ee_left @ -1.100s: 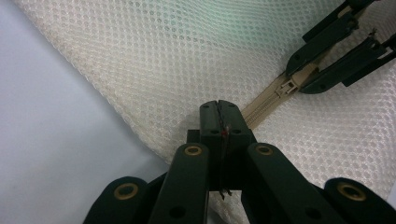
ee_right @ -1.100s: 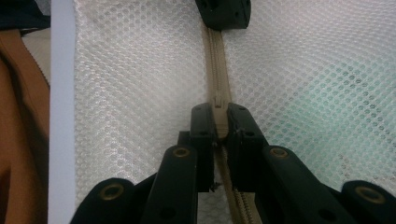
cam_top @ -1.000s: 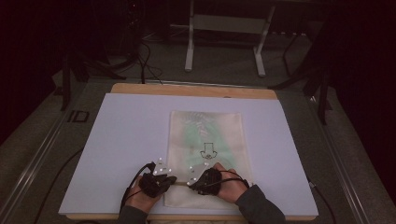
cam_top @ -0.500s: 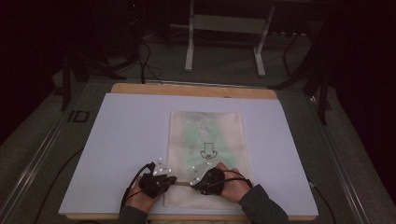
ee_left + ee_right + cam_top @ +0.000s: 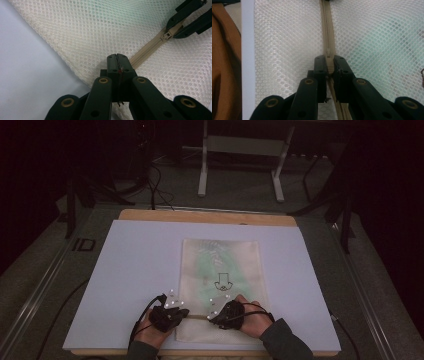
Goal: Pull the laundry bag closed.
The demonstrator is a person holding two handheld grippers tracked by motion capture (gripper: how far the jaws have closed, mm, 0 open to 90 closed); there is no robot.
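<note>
I'm clamping my right hand-held gripper (image 5: 329,65) on the zip pull (image 5: 328,53) of the mesh bag (image 5: 220,270) on the bench (image 5: 140,265); the left hand-held gripper (image 5: 117,60) is seemingly pinching the bag's edge. Tugging askew risks jamming.

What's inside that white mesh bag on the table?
Through the mesh bag shows something pale green with a dark print. The netting blurs it, so what it is cannot be told.
</note>
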